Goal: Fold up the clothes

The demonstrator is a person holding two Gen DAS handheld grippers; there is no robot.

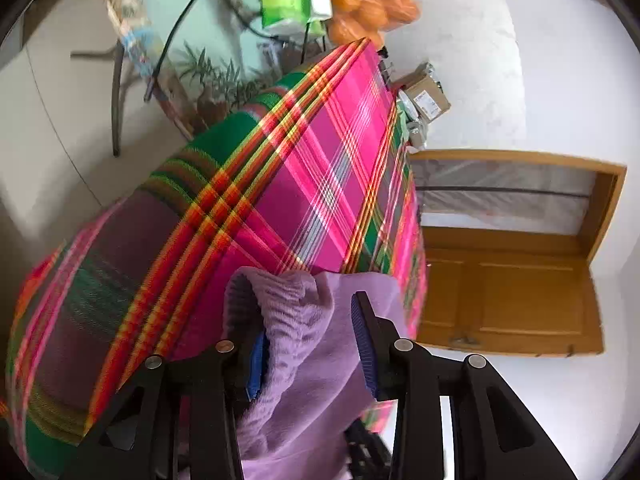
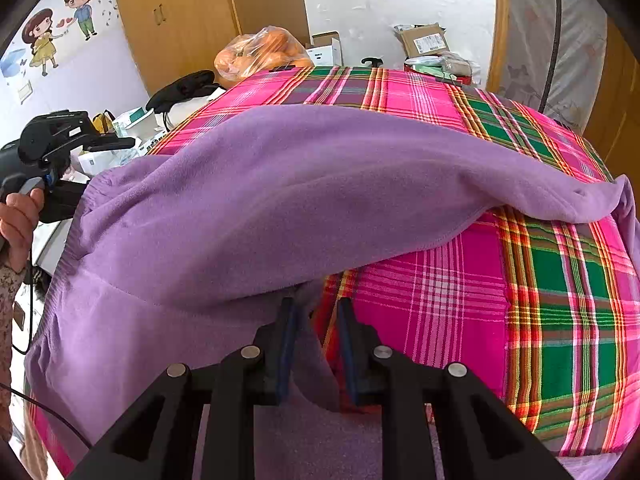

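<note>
My left claw (image 1: 312, 344) has the ribbed hem of the purple fleece sweater (image 1: 304, 360) bunched between its blue-padded fingers (image 1: 256, 364); the jaws stand fairly wide with the cloth filling the gap, so I cannot tell for sure whether they are clamped on it or only around it. My right claw (image 2: 316, 344) has a thin fold of the same sweater (image 2: 248, 208) running down between its fingers (image 2: 286, 344), the jaws partly parted, and here too I cannot say if the pads really pinch it. The sweater lies spread over the plaid cloth (image 2: 500, 312) in pink, green and orange that covers the table, one sleeve stretched across toward the far right edge. Seen from my right wrist, my left hand (image 2: 18, 224) holds the other gripper at the left rim of the sweater, with a thin black cable hanging below it. Beyond the far edge of the plaid sit a plastic bag of oranges (image 2: 264, 54), a white carton (image 2: 326, 50), a brown cardboard parcel (image 2: 426, 40) and a black device (image 2: 184, 86). A wooden wardrobe (image 2: 176, 12) and a cartoon wall sticker (image 2: 60, 28) stand behind. From my left wrist I see a wooden door (image 1: 512, 292) and green boxes (image 1: 288, 0) near the oranges.
</note>
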